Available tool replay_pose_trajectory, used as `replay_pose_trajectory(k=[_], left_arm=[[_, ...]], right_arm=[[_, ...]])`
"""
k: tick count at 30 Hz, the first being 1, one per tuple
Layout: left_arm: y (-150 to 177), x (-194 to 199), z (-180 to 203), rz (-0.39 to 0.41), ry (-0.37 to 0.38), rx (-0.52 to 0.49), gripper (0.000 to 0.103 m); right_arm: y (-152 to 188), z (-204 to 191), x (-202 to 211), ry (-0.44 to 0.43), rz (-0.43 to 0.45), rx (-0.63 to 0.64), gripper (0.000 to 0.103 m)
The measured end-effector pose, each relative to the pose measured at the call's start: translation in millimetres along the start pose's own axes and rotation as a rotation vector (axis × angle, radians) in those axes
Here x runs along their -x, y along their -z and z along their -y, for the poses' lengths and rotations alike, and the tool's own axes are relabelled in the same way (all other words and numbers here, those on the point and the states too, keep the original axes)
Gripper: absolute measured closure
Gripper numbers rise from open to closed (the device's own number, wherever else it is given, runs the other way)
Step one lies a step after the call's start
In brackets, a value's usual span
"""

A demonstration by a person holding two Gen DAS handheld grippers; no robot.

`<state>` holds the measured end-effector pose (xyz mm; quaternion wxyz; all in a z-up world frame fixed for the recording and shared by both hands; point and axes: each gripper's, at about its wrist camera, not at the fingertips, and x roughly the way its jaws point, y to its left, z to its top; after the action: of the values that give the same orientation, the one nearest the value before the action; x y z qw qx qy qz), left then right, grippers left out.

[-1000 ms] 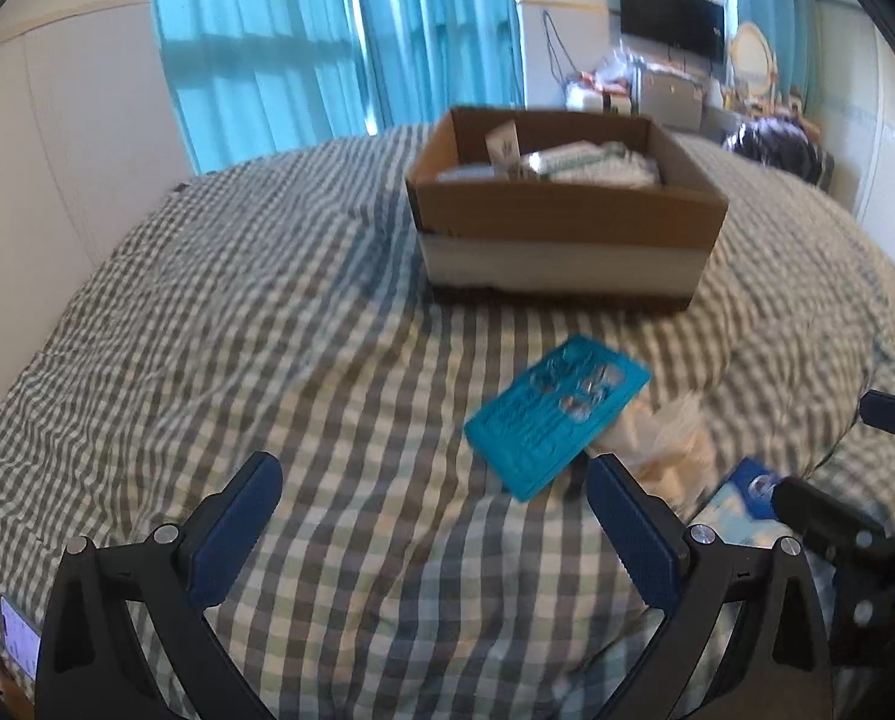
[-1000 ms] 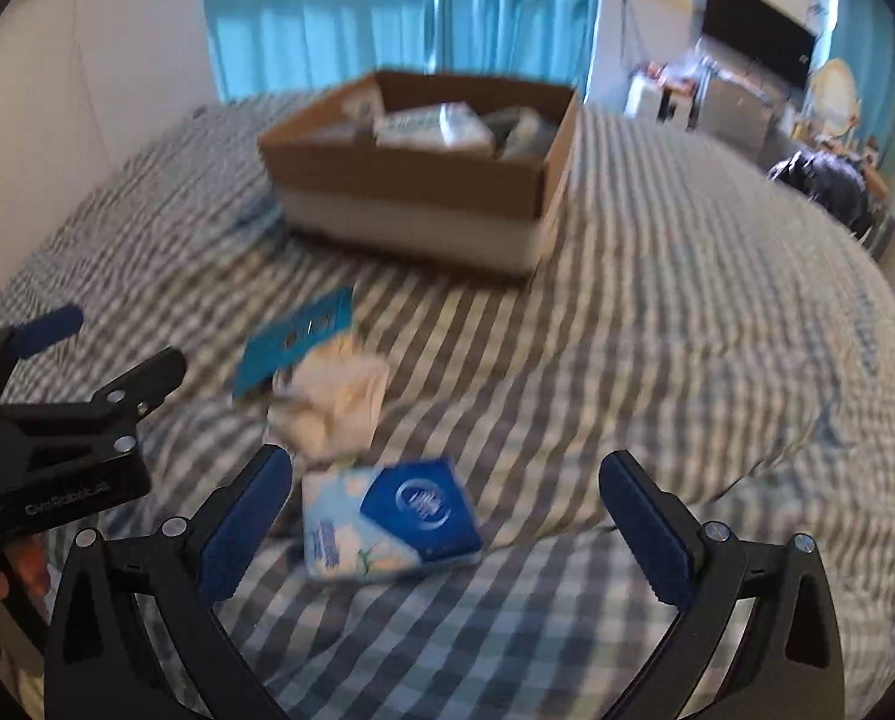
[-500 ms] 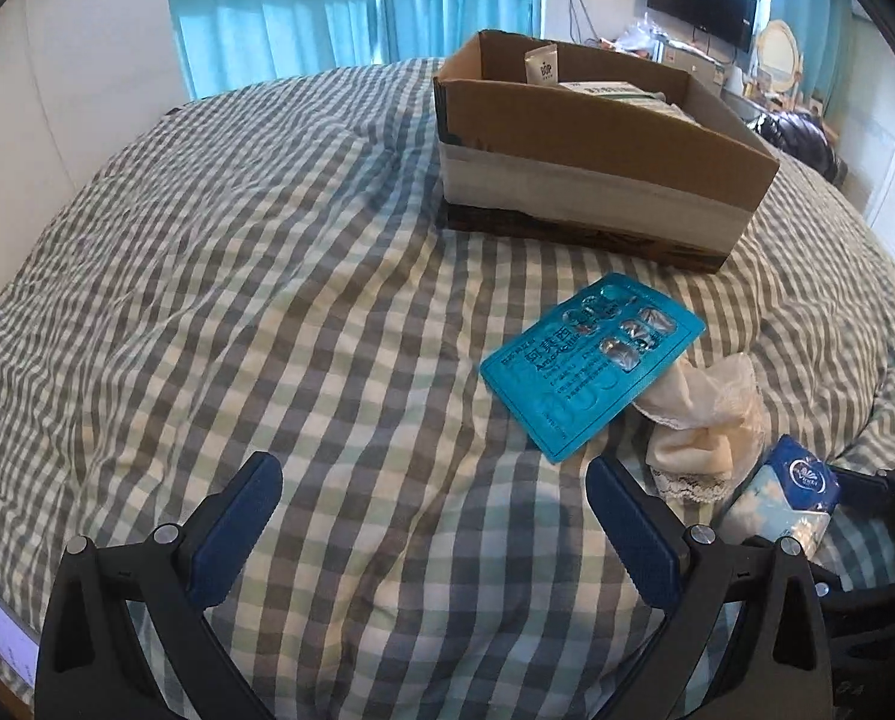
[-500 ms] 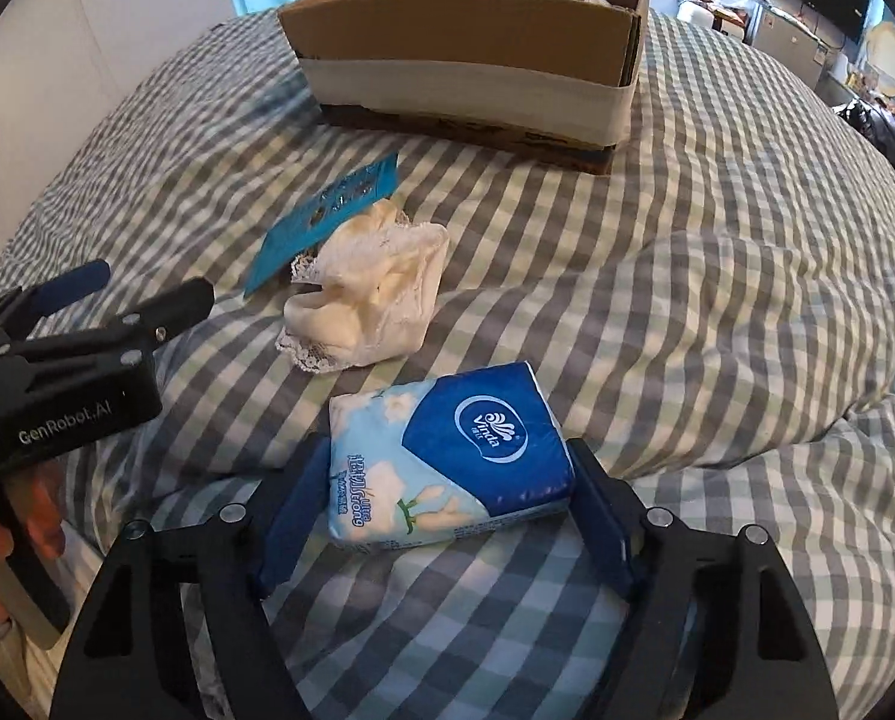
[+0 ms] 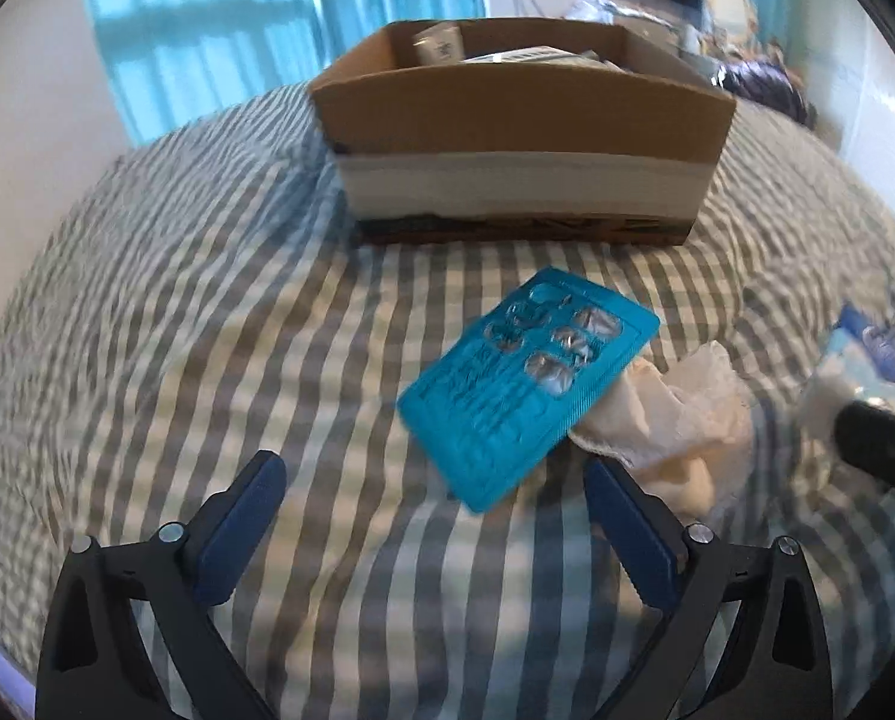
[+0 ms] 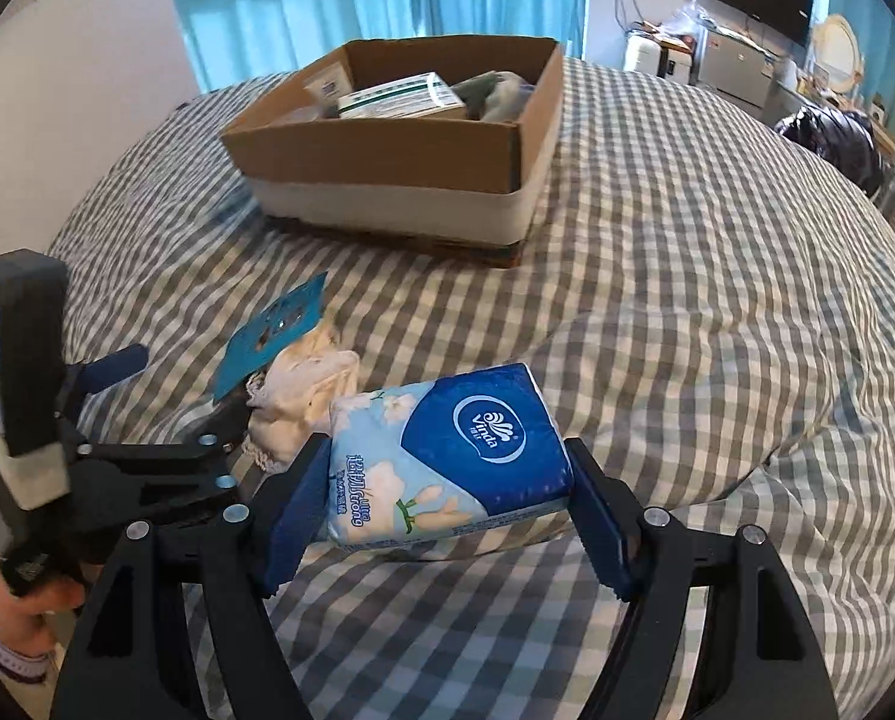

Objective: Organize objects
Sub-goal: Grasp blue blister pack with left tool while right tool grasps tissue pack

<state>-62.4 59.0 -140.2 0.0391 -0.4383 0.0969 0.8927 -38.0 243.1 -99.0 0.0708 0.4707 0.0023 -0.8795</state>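
My right gripper [image 6: 447, 498] is shut on a blue-and-white tissue pack [image 6: 453, 456] and holds it just above the checked bedspread. My left gripper [image 5: 435, 516] is open and empty, its fingers either side of the near corner of a teal blister card [image 5: 525, 384]. The card lies partly on a crumpled cream lace cloth [image 5: 681, 420]. A cardboard box [image 5: 519, 120] with several items inside stands beyond them; it also shows in the right wrist view [image 6: 399, 162]. The tissue pack shows blurred at the far right of the left wrist view [image 5: 861, 360].
The bed [image 6: 717, 240] is covered by a grey-and-white checked spread with soft folds. The left gripper shows at the left of the right wrist view [image 6: 165, 396]. Teal curtains [image 5: 207, 18], a television and clutter stand behind the bed.
My right gripper has closed on the tissue pack and lifted it off the bed. My left gripper has moved forward and right, closer to the teal card, still open.
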Motion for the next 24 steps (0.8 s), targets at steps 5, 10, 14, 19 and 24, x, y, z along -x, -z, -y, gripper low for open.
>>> replay_pose_trajectory(k=[5,10,14,19,24], left_arm=[[-13.4,-15.4,13.6,0.019,0.011,-0.091,0.032],[-20.7,-27.6,5.1,0.0,0.048,-0.085,0.08],[-21.5,-14.9,-16.5,0.013,0.062,0.013,0.096],[-16.1,7.0,-31.4,0.038,0.087,0.086,0.096],[-15.7,33.2,-32.9,0.061,0.099,0.1,0.096]], right_arm=[[-0.8,3.7,-3.4,-0.022,0.002,-0.019,0.028],[0.8,6.0,-10.2,-0.029,-0.009,-0.035,0.028],[0.4,7.3,-12.1,-0.027,-0.009,-0.042,0.028],[0.6,4.3,-7.7,-0.015,0.003,-0.025,0.028],[-2.1,-0.2,8.3,0.001,0.039,-0.002,0.028]])
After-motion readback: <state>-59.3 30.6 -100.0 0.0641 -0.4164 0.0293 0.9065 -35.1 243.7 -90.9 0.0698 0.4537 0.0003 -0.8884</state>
